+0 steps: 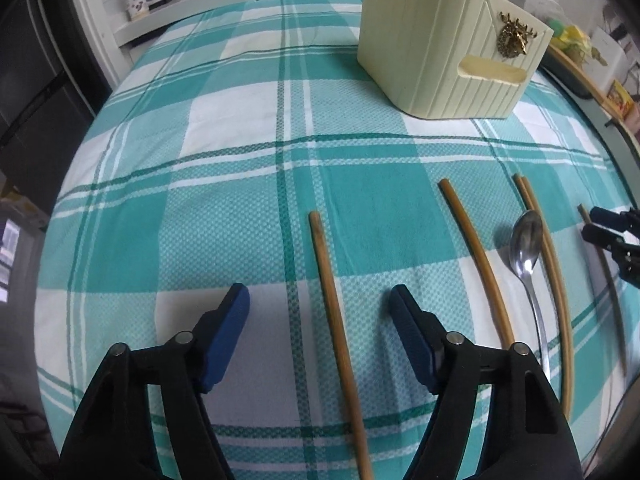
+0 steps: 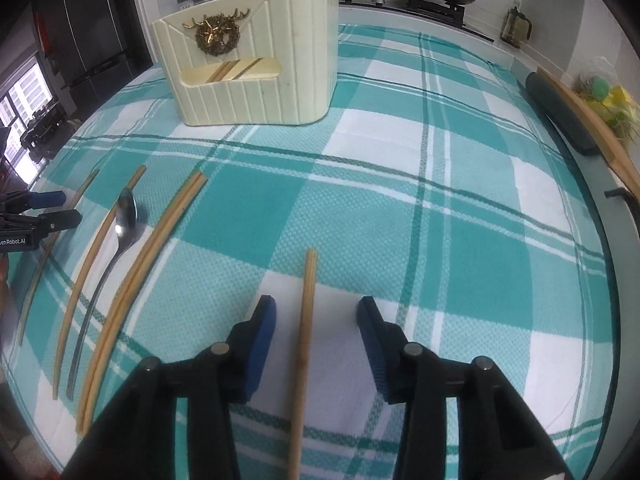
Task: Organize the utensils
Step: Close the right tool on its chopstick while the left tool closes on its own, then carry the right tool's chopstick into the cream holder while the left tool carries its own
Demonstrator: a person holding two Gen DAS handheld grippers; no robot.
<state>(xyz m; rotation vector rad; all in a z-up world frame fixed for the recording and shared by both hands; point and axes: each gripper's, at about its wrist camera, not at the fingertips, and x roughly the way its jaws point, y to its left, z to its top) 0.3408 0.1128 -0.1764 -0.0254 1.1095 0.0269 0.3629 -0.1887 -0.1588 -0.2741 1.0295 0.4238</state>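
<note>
Right wrist view | right gripper (image 2: 316,334) spread astride chopstick (image 2: 306,320), pads clear | left gripper (image 1: 320,312) likewise unclenched over another chopstick (image 1: 334,312) | risk: stick rolled aside if one pad lands first.

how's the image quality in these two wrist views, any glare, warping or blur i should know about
Left wrist view: fisheye bends the chopsticks and the checked cloth; a bright glint sits on the spoon bowl; edges vignette dark. Right wrist view: same bowing; the window at far left is blown out; the chopstick between the fingers softens near the lens.
</note>
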